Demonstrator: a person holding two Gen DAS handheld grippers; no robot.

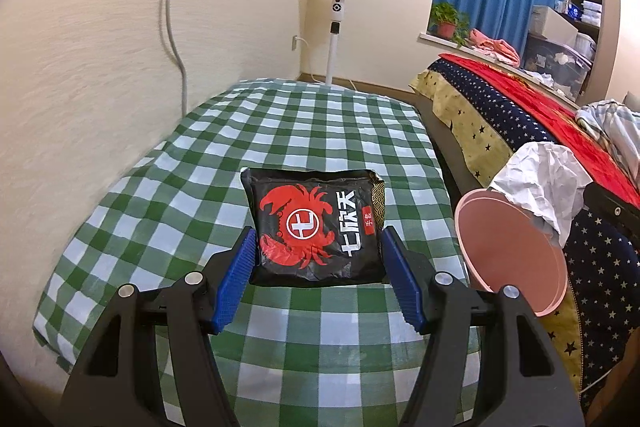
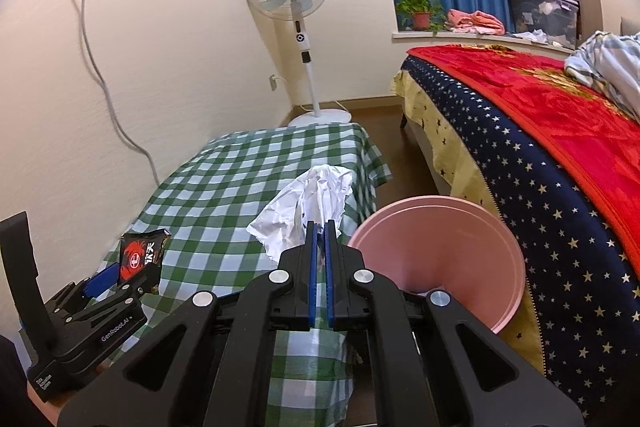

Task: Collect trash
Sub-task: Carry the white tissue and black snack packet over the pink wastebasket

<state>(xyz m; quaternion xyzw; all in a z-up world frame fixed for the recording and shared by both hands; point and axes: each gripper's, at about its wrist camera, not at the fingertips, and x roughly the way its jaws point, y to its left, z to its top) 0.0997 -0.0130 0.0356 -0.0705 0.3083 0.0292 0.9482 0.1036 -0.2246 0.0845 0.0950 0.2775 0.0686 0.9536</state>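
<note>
- The right gripper (image 2: 319, 227) has its jaws pressed together on a crumpled white paper (image 2: 316, 203), pinching it by one lower fold so that most of the wad stands free above the fingertips.
- That paper hangs over the edge of the checked tablecloth (image 2: 240, 163), just beside the pink bin (image 2: 448, 255). The bin's mouth is tilted towards the table, probably so that trash can be dropped in without a long reach.
- The left gripper (image 1: 318, 239) is low over the cloth with its jaws spread wide, one blue pad (image 1: 236, 279) on each side of the black crab-printed packet (image 1: 316, 227). The pads look close to the packet's edges, but whether they touch it I cannot tell — no squeeze shows in the wrapper.
- The packet lies flat near the table's near edge, with the pink bin off to its right; from the left wrist view the bin and the held paper show together at the right.
- Judged from this, one piece is ready to go in and the second is being lined up — a thin, slippery wrapper may slide or buckle when the jaws close.
</note>
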